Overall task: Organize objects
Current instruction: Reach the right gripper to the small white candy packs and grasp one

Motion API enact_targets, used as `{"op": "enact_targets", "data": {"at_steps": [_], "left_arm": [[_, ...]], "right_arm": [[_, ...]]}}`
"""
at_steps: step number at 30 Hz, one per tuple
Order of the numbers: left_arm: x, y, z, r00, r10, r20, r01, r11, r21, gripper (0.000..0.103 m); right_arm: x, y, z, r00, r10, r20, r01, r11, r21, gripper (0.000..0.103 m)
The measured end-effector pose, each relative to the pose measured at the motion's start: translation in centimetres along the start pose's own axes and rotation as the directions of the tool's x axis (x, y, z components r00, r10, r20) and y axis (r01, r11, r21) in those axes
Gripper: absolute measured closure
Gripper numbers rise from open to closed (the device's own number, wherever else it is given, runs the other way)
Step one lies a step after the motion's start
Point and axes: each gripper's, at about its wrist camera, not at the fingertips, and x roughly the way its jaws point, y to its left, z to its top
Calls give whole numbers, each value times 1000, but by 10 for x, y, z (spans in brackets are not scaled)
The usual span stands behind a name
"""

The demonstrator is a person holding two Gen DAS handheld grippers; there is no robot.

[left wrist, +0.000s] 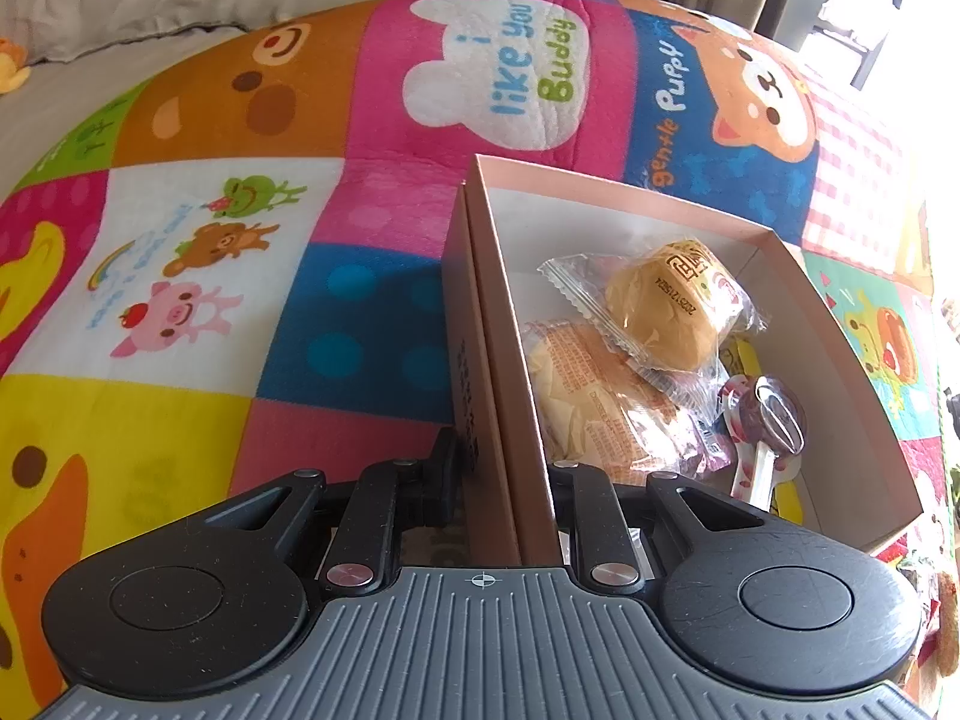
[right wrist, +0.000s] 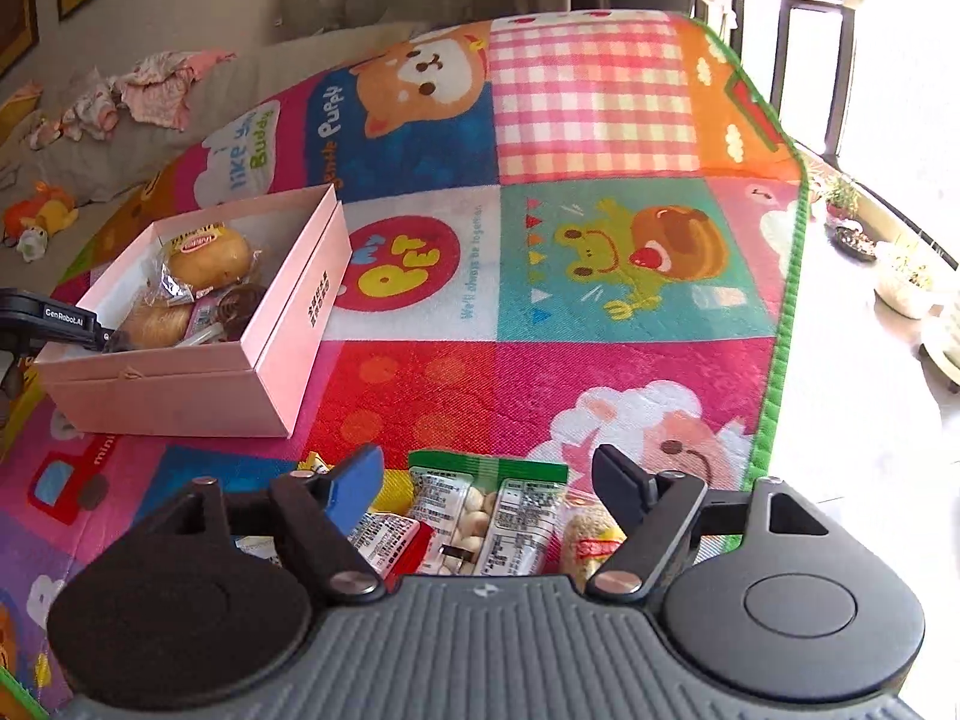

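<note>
A pink cardboard box lies on the colourful play mat. My left gripper is shut on its side wall, one finger outside and one inside. Inside the box lie a wrapped yellow bun, a second wrapped bread and a lollipop. The right wrist view shows the same box at the left, with the left gripper on its far-left wall. My right gripper is open over loose snacks: a green-topped packet between its fingers, a red packet and a yellow-labelled one.
The play mat ends in a green edge at the right, with pale floor and plant pots beyond. A grey sofa with pink clothes and a plush toy stands behind the box.
</note>
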Motion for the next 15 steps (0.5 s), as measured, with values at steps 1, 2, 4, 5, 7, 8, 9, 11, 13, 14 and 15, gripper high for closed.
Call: {"op": "enact_targets", "data": {"at_steps": [1, 2, 4, 5, 7, 8, 9, 11, 13, 14, 15], "left_arm": [[0, 0, 0, 1000, 0, 1, 0, 1000, -1, 82], [0, 0, -1, 1000, 0, 2, 0, 1000, -1, 82], [0, 1, -1, 1000, -1, 4, 1, 1000, -3, 82], [0, 1, -1, 1000, -1, 4, 1, 1000, -4, 82], [-1, 1, -1, 1000, -1, 3, 1, 1000, -4, 82], [-1, 1, -1, 1000, 0, 1, 0, 1000, -3, 82], [-2, 0, -2, 1000, 0, -1, 0, 1000, -2, 82], [-2, 1, -2, 1000, -3, -2, 3, 1000, 0, 81], [-3, 1, -2, 1000, -5, -3, 5, 1000, 0, 81], [-3, 1, -2, 1000, -4, -3, 4, 1000, 1, 81], [-3, 1, -2, 1000, -3, -4, 3, 1000, 1, 82]], "right_arm": [[-7, 1, -4, 1000, -22, 8, 22, 1000, -6, 19], [-12, 3, -8, 1000, -25, 7, 25, 1000, -9, 19], [-18, 10, -16, 999, 29, -16, -29, 1000, -8, 19], [-17, 16, -20, 998, 59, -29, -59, 998, -22, 19], [-14, 37, -29, 993, 108, -50, -112, 989, -91, 19], [-10, 47, -32, 991, 116, -59, -123, 985, -118, 19], [-4, 57, -35, 990, 122, -75, -131, 983, -131, 19], [6, 67, -37, 975, 178, -131, -189, 978, -82, 19], [8, 78, -41, 934, 312, -175, -320, 947, -19, 16], [3, 85, -42, 916, 362, -175, -374, 927, -37, 16], [-3, 91, -43, 907, 388, -165, -403, 913, -64, 16]]}}
